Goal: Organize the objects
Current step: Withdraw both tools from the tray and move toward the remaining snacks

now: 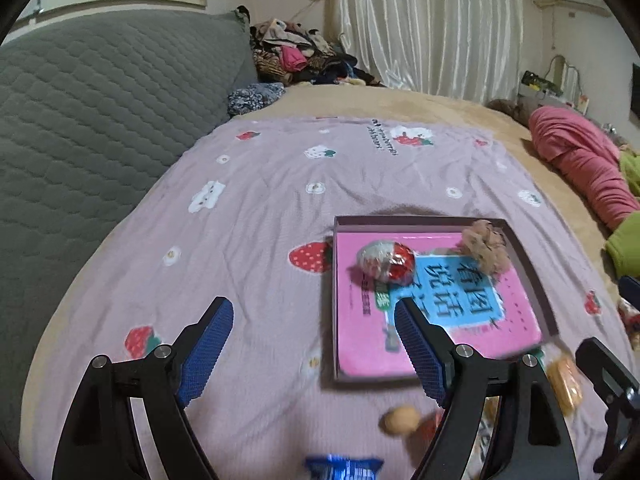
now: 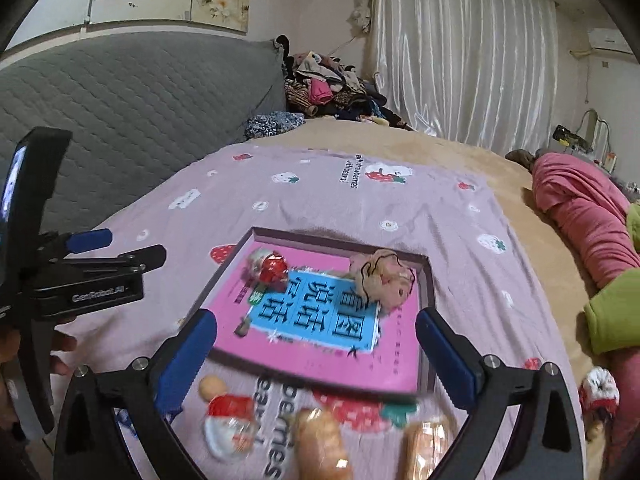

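Bare bedspread (image 1: 260, 208) lies open left of the box (image 1: 524, 264); snack packets (image 2: 320, 444) crowd its near edge.

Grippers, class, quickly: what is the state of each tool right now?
Left tool: open, holding nothing.
Right tool: open, holding nothing.

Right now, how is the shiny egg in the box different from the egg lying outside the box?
The shiny egg sits on the pink book inside the box, farther from the grippers; the outside egg lies on the purple sheet, close to them. The outside egg shows more white. Both are red and white wrapped eggs.
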Demonstrator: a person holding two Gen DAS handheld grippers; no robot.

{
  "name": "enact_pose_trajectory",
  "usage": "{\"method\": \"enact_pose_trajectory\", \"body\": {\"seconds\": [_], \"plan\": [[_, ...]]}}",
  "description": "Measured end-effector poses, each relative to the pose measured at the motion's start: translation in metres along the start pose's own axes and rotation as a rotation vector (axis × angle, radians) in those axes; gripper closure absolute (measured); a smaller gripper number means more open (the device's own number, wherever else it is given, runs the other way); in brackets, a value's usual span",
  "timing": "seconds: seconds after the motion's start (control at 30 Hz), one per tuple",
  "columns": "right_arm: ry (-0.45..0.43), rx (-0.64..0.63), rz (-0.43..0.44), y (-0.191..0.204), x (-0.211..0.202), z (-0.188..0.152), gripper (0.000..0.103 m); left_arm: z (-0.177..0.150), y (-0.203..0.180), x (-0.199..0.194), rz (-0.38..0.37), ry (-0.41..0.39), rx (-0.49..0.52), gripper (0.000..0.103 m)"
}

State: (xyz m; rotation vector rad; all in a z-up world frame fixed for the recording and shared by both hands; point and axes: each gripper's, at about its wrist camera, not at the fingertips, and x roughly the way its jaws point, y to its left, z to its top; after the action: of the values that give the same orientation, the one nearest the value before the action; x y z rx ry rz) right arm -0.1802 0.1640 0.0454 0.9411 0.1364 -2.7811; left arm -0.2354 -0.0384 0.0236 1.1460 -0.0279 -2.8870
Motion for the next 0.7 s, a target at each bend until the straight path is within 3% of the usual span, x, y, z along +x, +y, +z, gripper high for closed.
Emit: {"method": "enact_pose_trajectory", "body": {"seconds": [0.4,0.7], "plan": [[-0.037,0.037,-0.017,0.018,-0.078,-0.010,0.002,-0.042,0.012,-0.088,0.075,-0.092,0.054,0.019],[-0.026,0.033,-0.023,0.034,-0.109,-0.027,0.002,-0.068,0.030,-0.120,0.011,-0.085,-0.021,0.019]]}}
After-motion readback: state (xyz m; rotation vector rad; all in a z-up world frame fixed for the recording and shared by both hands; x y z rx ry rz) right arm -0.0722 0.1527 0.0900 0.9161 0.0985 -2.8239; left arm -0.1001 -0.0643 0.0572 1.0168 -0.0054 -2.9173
